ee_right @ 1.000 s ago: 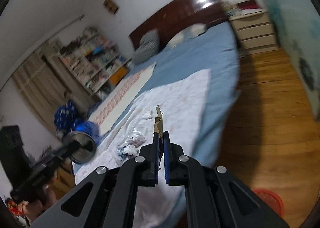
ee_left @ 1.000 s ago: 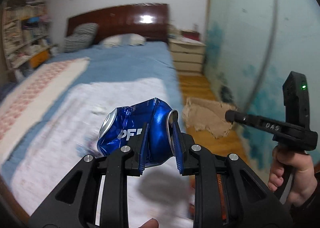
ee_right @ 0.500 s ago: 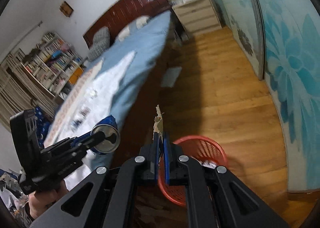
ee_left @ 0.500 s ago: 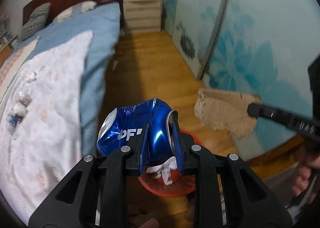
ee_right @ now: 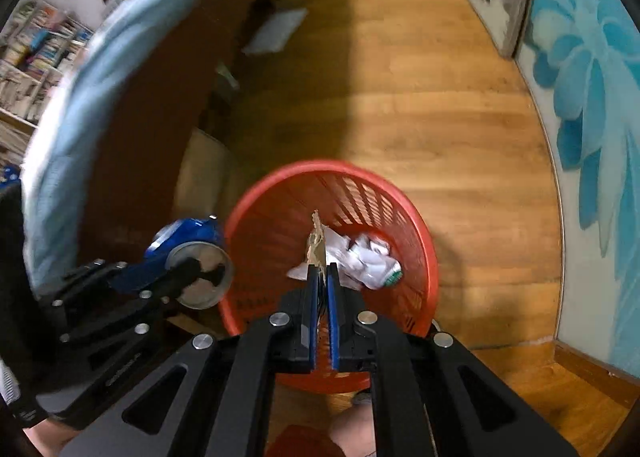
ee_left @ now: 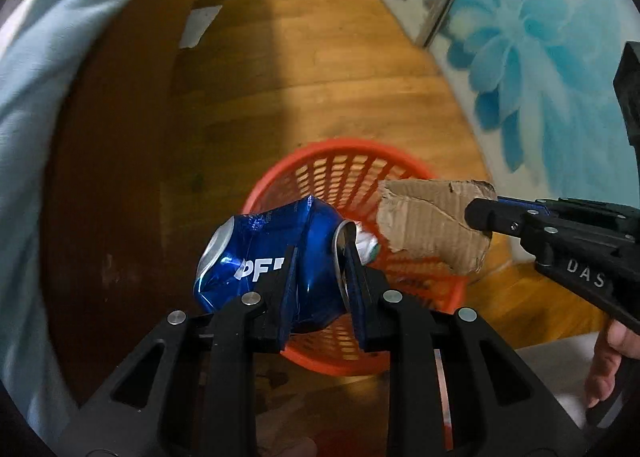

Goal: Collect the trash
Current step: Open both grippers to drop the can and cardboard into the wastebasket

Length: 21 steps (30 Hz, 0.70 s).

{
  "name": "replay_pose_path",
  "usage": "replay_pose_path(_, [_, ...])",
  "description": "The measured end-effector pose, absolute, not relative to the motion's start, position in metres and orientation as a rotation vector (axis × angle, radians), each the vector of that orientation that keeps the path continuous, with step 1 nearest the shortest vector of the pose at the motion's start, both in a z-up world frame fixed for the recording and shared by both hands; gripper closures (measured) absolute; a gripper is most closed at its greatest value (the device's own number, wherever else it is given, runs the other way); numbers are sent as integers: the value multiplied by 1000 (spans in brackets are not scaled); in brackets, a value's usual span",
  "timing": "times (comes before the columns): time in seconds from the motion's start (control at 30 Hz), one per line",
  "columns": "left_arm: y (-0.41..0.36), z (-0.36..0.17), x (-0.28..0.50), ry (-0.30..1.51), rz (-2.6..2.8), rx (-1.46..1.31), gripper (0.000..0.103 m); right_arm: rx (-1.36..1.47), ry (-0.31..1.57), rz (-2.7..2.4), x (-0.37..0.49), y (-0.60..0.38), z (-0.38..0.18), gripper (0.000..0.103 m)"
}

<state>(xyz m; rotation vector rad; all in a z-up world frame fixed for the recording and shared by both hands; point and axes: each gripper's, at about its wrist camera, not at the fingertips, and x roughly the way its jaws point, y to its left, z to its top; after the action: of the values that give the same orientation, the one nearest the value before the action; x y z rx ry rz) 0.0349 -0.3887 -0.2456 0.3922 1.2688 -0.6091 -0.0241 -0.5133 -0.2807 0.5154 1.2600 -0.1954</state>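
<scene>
A crushed blue aluminium can [ee_left: 264, 261] is clenched in the left tool [ee_left: 320, 277] and a torn brown cardboard scrap [ee_left: 432, 229] in the right tool [ee_right: 320, 289], above the round red plastic mesh basket [ee_right: 416, 225] on the wooden floor [ee_right: 440, 105].

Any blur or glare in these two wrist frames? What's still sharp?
Left wrist: bed sheet smeared, crushed blue can and cardboard scrap sharp, floor half shadowed. Right wrist: sheet blurred, red basket slightly soft; fisheye bends both.

A shiny blue can [ee_left: 260, 257] with white letters, a plain brown piece of cardboard [ee_left: 428, 225], a red basket [ee_right: 416, 225] with a lattice wall, white crumpled paper [ee_right: 368, 257], and a wall panel [ee_left: 540, 37] patterned with blue flowers.
</scene>
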Motion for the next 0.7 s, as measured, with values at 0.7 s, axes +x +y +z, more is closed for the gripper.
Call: replay_pose_path(0.7, [-401, -249, 27, 1272, -654, 385, 79, 491, 1247, -251, -13, -502, -299, 95])
